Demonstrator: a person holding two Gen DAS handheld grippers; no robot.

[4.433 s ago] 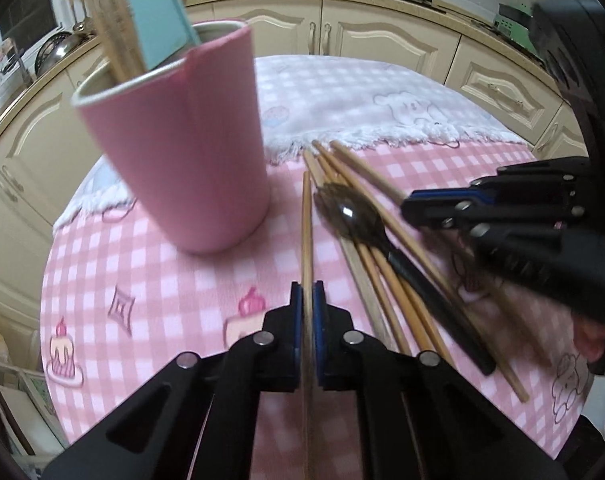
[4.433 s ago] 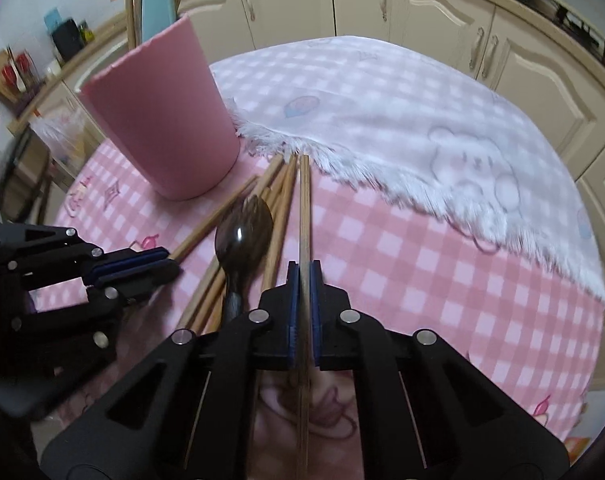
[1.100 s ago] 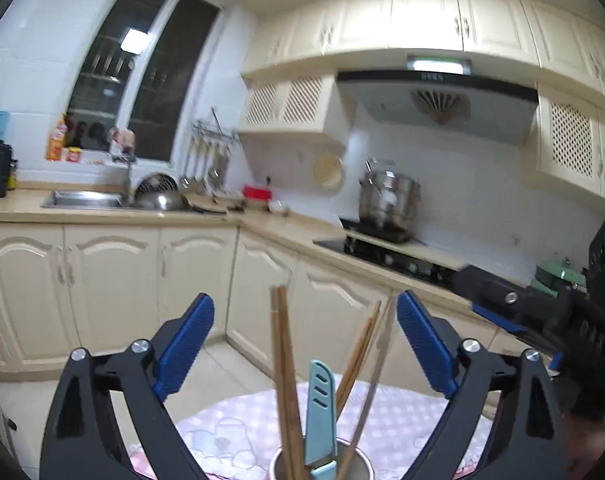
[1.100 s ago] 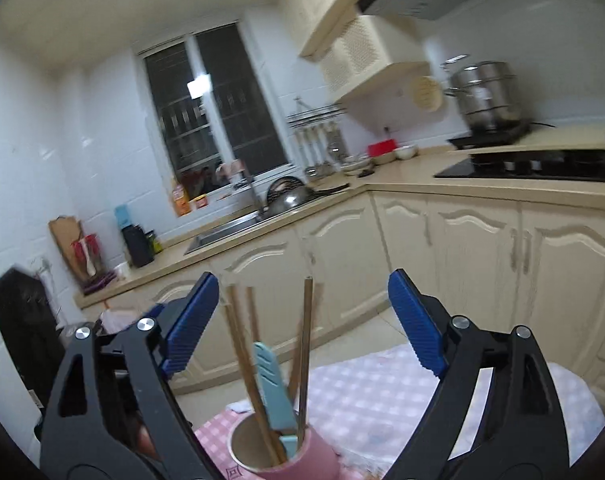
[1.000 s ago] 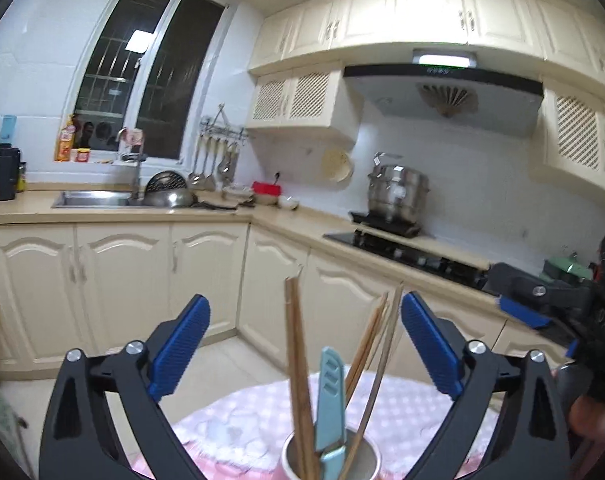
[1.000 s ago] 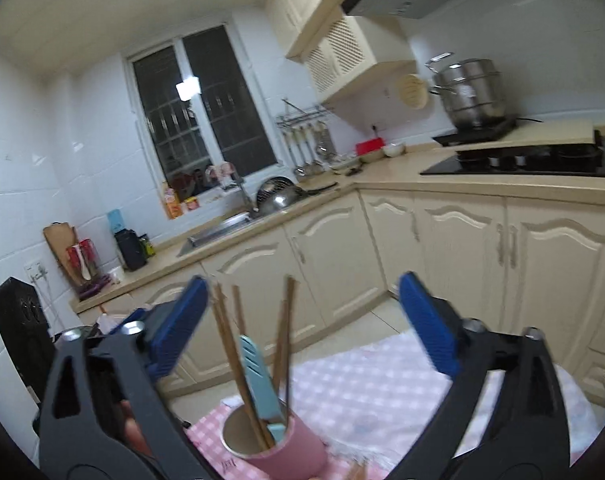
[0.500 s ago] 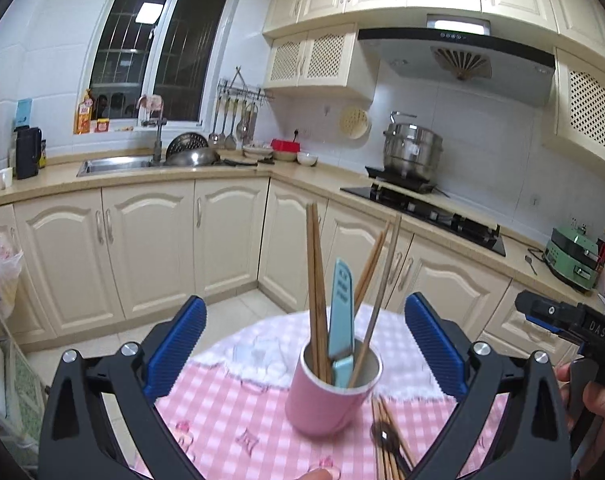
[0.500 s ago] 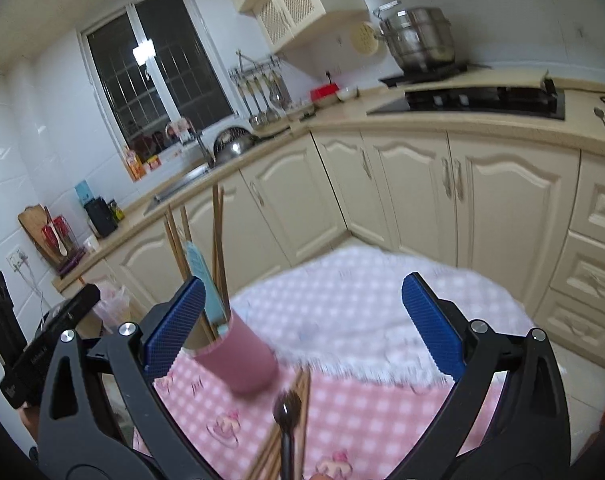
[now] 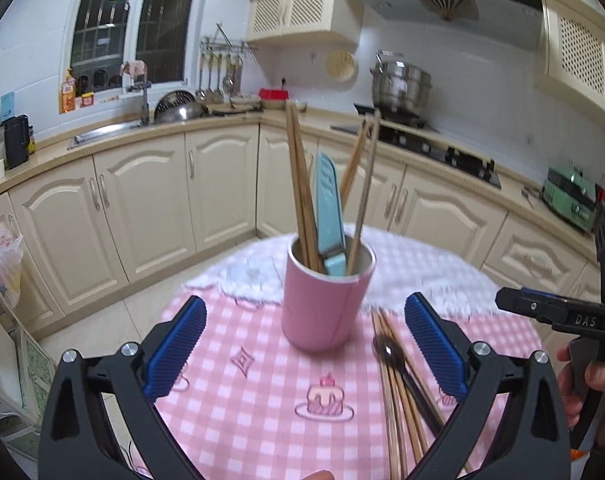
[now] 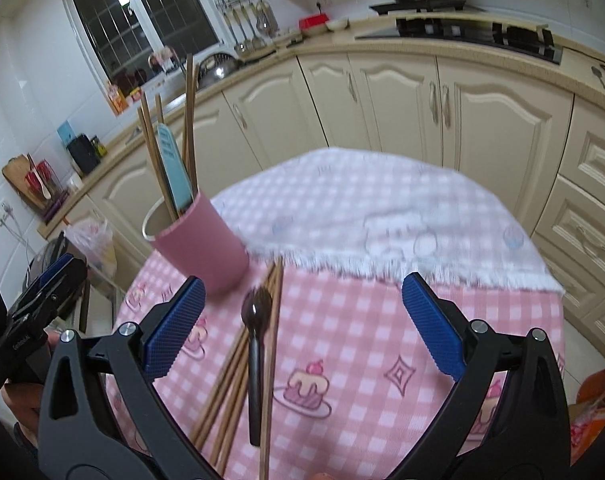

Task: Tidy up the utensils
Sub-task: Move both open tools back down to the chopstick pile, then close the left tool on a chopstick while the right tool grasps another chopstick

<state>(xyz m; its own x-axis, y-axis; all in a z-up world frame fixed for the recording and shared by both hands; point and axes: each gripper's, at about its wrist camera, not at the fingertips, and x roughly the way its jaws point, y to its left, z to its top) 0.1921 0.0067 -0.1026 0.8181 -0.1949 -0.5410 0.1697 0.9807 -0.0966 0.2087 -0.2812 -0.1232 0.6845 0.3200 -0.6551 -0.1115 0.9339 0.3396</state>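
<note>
Left gripper (image 9: 302,344): jaws spread wide, nothing between the blue pads. Right gripper (image 10: 300,322): likewise spread wide and empty. Both hang above a round table (image 9: 230,396) under a pink checked cloth.

Nearest on the cloth lies a loose bundle of wooden chopsticks (image 10: 238,364), about five or six; blur prevents an exact count. One dark spoon (image 10: 256,332) rests on the bundle, bowl toward the cup, handle toward the cameras. Long axes of spoon and chopsticks run roughly parallel, from the near table edge toward the cup, the far ends stopping just beside its base.

Beyond them stands one pink cup (image 9: 326,292), upright, near the fringe of a white cloth (image 10: 382,216) that covers the far part of the table. In the cup: about five wooden chopsticks (image 9: 298,184), standing steeply and fanning slightly outward, and one light-blue utensil (image 9: 328,208), upright.

Farthest: cream cabinets (image 9: 142,208), a sink and a hob with one steel pot (image 9: 400,84).
</note>
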